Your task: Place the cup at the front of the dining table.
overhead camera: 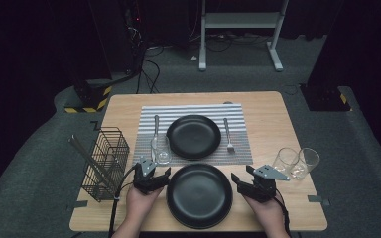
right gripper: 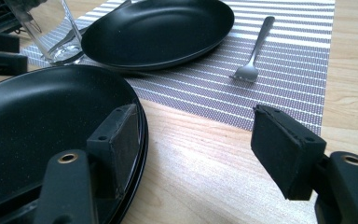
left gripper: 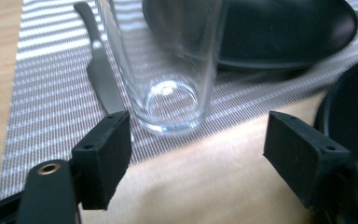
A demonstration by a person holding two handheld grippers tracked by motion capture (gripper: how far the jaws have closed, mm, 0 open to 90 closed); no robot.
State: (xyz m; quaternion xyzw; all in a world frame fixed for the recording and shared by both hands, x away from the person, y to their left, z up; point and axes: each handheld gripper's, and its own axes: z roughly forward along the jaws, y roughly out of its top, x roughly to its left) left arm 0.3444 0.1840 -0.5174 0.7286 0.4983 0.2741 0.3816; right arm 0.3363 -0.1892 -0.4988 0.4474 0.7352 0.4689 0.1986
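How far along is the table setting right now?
One place looks laid: a plate on the striped mat with knife, fork and a glass. In hand: both grippers, left and right, flank the near plate, jaws open, nothing gripped. Probably left: that plate's placing, plus two glasses and the cutlery in the basket.

Bright tabletop, dark surroundings, blurred glass [left gripper: 168, 70]

Clear glass [left gripper: 168, 70] upright on striped mat [left gripper: 51, 93], beside black plate [overhead camera: 199, 194]
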